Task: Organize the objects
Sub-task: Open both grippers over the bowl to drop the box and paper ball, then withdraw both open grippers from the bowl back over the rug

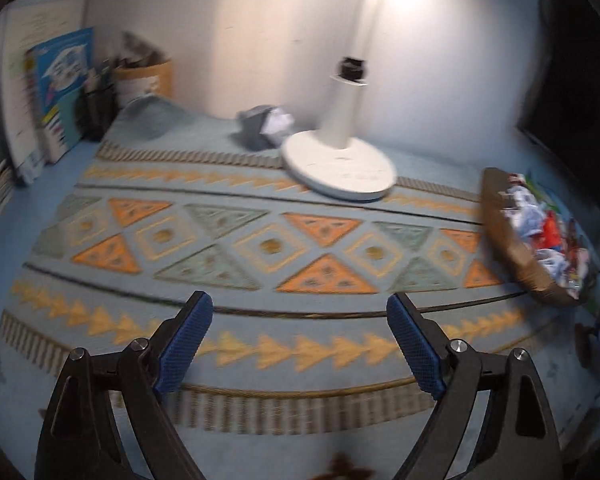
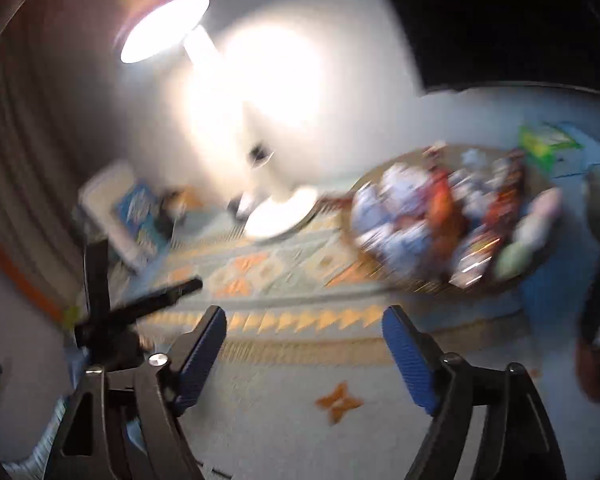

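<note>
Left gripper: jaws spread wide, nothing between the blue pads; it hangs over the bare middle of the mat, so I judge it is free and looking for something to fetch.

Right gripper: also wide apart and empty, pointing across the mat toward the basket; the view is smeared with motion.

Basket: sits at the right edge of the mat, heaped with crumpled wrappers and small packets. It looks like the collecting place, which would explain why the loose bits are piled there.

Crumpled wad: a grey and white lump at the far side of the mat, just beside the lamp base, well apart from the basket. Probably the last stray piece to gather.

Lamp: stands at the back, lit, out of the working area.

Books: upright against the wall at far left with a pen cup beside them; already tidy, it seems.
</note>
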Demonstrator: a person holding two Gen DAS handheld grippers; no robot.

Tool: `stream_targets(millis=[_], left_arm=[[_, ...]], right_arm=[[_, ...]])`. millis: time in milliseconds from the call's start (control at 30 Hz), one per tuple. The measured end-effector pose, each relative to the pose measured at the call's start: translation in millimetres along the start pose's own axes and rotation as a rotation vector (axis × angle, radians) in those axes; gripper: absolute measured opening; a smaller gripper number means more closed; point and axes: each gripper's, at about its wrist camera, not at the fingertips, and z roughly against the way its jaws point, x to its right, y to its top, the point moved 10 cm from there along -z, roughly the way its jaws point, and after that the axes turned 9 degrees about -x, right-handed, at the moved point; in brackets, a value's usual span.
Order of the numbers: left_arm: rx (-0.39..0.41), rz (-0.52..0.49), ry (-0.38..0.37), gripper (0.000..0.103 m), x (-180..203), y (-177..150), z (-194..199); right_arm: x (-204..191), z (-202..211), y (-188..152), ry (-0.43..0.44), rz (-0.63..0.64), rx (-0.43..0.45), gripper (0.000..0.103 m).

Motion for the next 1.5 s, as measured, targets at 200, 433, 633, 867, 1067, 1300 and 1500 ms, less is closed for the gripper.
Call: stream_targets(millis=[200,433,633,867,1067,1300,1500], left_arm=[[-0.015,0.205,-0.044,0.089,-67.9,-23.1,-15.4],[-0.032,0.175,0.035,0.102,-60.6,-25.8,-21.7],[-0.035,0.174,0.042,0.102,-61.5,-27.7,-21.2],[-0.036,0.173,0.043,0.102,-62.6,-27.8,-20.7],[-0.035,0.174,0.042,0.102,-62.8,-27.7,-20.7],[-0.035,0.175,0.042,0.102,-62.8,-27.6,-20.5],[-0.069,0.131,0.014,0.102,-54.8,-22.6,-23.6]], right_arm=[[-24.0,-100.7,-24.6,-0.094,0.039,-0.169,0.081],[-4.2,-123.2,-36.6,-0.186,0.014,-0.180,0.085],[-8.5,-135.1,-41.9,-0.220,0.052,-0.240,0.097],[-8.4,-140.3,-44.2,-0.231,0.061,-0.260,0.103],[-8.5,-140.1,-43.8,-0.227,0.058,-0.257,0.103],[-8.0,-140.1,-43.9,-0.227,0.058,-0.257,0.103],[-8.9,-143.9,-41.8,-0.251,0.071,-0.279,0.103]])
